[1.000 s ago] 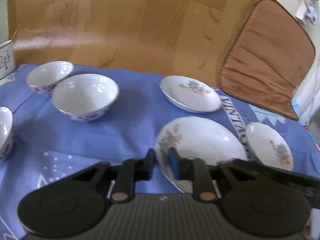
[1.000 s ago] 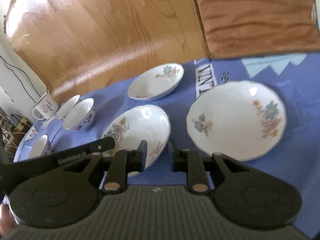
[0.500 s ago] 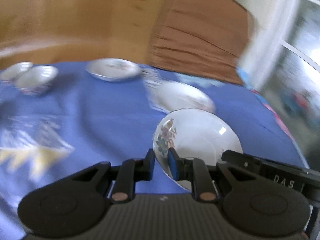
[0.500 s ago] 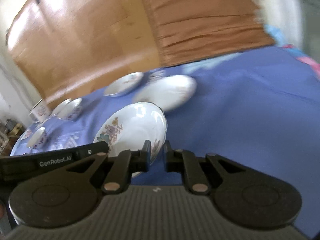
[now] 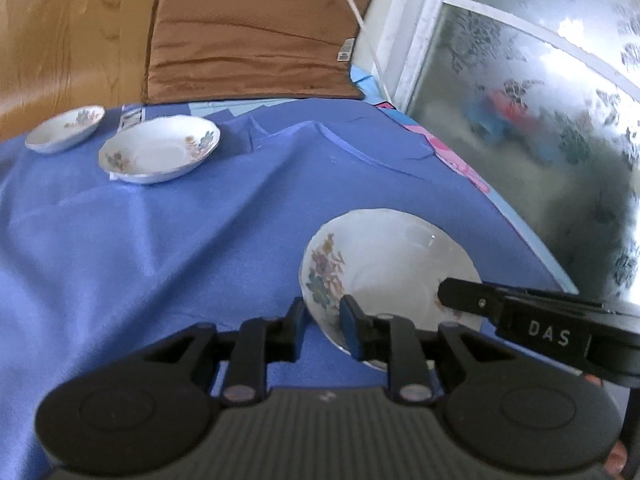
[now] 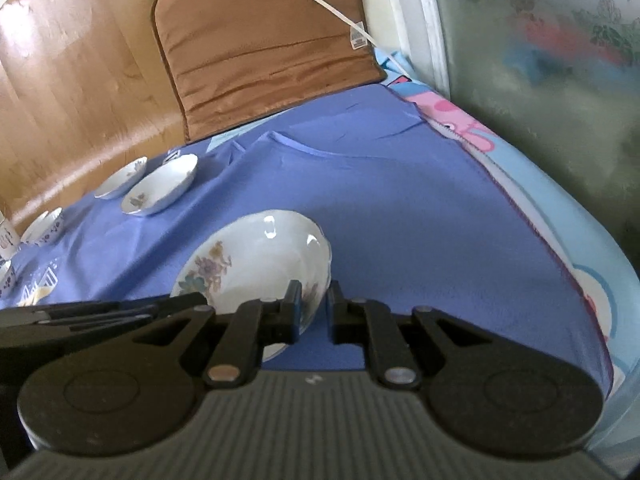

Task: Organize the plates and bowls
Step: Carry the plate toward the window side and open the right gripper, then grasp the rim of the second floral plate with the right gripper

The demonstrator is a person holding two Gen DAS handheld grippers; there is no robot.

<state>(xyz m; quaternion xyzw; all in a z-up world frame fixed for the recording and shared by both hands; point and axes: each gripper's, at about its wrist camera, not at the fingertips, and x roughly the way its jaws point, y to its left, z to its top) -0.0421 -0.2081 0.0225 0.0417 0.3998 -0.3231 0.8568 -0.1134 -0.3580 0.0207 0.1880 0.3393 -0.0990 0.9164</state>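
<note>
A white floral plate [image 5: 394, 264] is held by both grippers over the blue cloth near the table's right side. My left gripper [image 5: 323, 322] is shut on its near-left rim. My right gripper [image 6: 310, 307] is shut on its near-right rim; the plate [image 6: 256, 258] sits tilted in the right wrist view. Two more floral plates [image 5: 160, 152] [image 5: 66, 133] lie at the far left on the cloth, also seen in the right wrist view [image 6: 160, 190] [image 6: 120, 178]. A small bowl [image 6: 42, 228] stands further left.
A brown cushion [image 5: 252, 32] leans against the wooden board [image 5: 60, 40] at the back. A frosted window [image 5: 540, 120] runs along the right. The table's right edge [image 6: 560, 240] is close to the held plate. A mug [image 6: 6, 240] stands at far left.
Both grippers have carried the plate to the right, away from the other dishes. The bowls have left the left wrist view and the window has come into view.
</note>
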